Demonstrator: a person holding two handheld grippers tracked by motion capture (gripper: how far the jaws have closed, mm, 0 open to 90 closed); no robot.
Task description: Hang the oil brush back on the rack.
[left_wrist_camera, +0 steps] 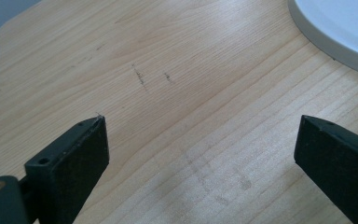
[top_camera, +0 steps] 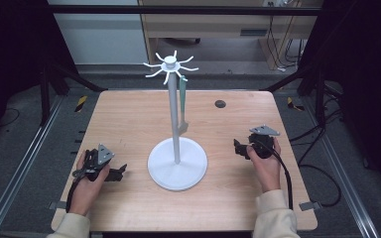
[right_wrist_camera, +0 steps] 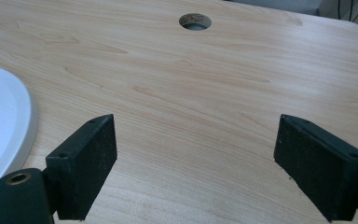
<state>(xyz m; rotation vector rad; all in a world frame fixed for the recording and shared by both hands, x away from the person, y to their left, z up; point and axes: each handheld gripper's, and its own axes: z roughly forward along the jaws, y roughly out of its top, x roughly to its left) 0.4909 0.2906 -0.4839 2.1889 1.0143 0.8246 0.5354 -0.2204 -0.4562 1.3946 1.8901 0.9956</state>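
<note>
Wooden desk [top_camera: 129, 114] | white hook stand [top_camera: 177, 158] frame centre, green utensil [top_camera: 182, 106] hanging from a hook | left tongs [top_camera: 116, 172] lower left, right tongs [top_camera: 239, 147] right: spread, empty, seemingly idle.

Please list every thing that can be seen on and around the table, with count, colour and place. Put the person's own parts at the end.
table: 1, light wood, centre of the high view.
stand: 1, white, round base and tall pole with hook arms on top, middle of the table.
hanging utensil: 1, grey-green, hangs from a hook beside the pole; what kind it is cannot be told.
cable hole: 1, dark, far right part of the table top.
frame rails: 2, metal, on the floor left and right of the table.
left claw: 1, black, open, resting low near the table's left front, left of the base.
right claw: 1, black, open, right of the base.
hands: 2, light sleeves, at the bottom edge.
</note>
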